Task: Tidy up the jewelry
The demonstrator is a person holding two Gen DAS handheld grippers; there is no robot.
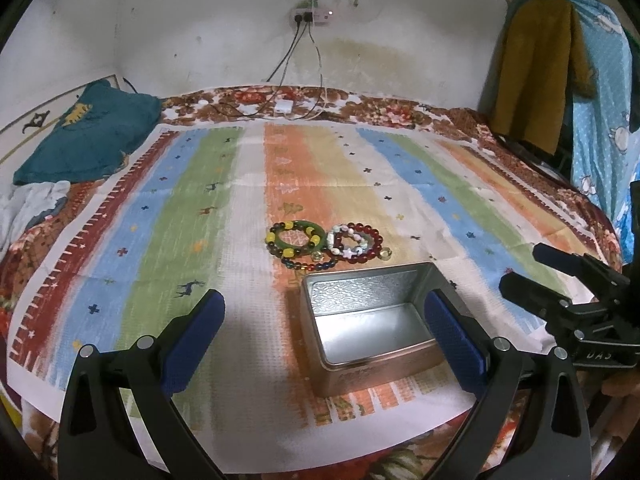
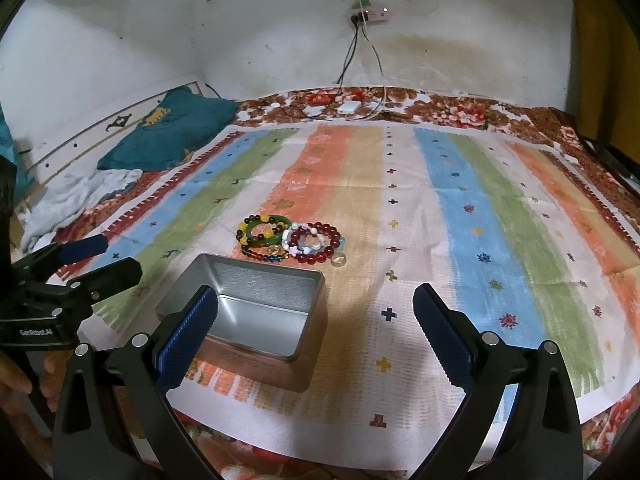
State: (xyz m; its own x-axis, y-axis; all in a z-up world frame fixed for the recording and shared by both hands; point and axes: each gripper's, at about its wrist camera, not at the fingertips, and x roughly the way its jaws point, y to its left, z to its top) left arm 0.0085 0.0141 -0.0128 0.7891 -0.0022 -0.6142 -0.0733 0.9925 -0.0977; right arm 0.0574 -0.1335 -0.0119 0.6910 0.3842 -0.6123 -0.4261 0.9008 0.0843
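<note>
Striped cloth [image 1: 192, 216] on bed, your left gripper [image 1: 324, 344] and right gripper [image 2: 316, 336] both spread, empty tin [image 1: 372, 320] near bracelets [image 1: 324, 242].

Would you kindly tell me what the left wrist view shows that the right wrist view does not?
Only the left wrist view shows the mustard garment hanging beside the blue patterned fabric. Only the right wrist view shows fingers of a hand at its left edge. Both show the empty tin with the bracelets heaped beyond it, both open tongs, and the striped cloth.
</note>
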